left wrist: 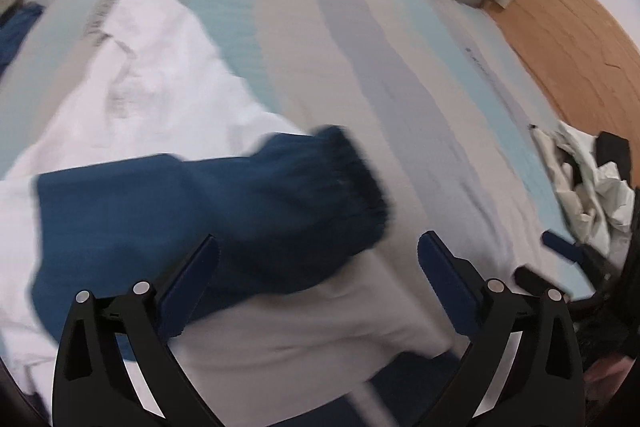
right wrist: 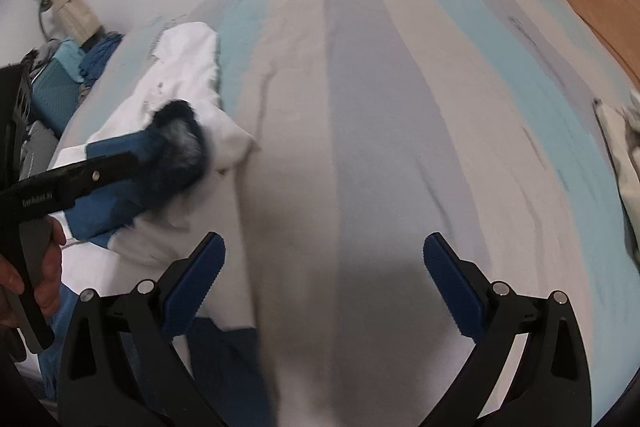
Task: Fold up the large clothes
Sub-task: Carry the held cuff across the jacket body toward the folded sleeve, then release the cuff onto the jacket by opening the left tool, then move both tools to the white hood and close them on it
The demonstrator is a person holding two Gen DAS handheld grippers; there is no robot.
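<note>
While the blue sleeve [left wrist: 224, 211] lay folded across the white jacket [left wrist: 160, 83] in the lower left of the left wrist view, the left gripper [left wrist: 318, 259] stood spread wide above it with nothing between the pads. The sleeve's dark cuff [left wrist: 360, 179] pointed toward the frame centre. Right gripper [right wrist: 324, 259] was also spread wide, holding nothing, over the bare striped bedspread [right wrist: 360, 107] at centre frame. In the right wrist view the jacket sat at left, cuff on top, with the left gripper's arm crossing in front of it.

Risks, my read:
- The sleeve looked loosely laid, not pressed flat, so it could slide back off the slick white fabric.
- The lower hem, near the bottom edge of the frame, looked rumpled; grabbing one layer only would skew the next fold.
- Both views were blurred, so edges were hard to place and a mis-grab was likely.
</note>
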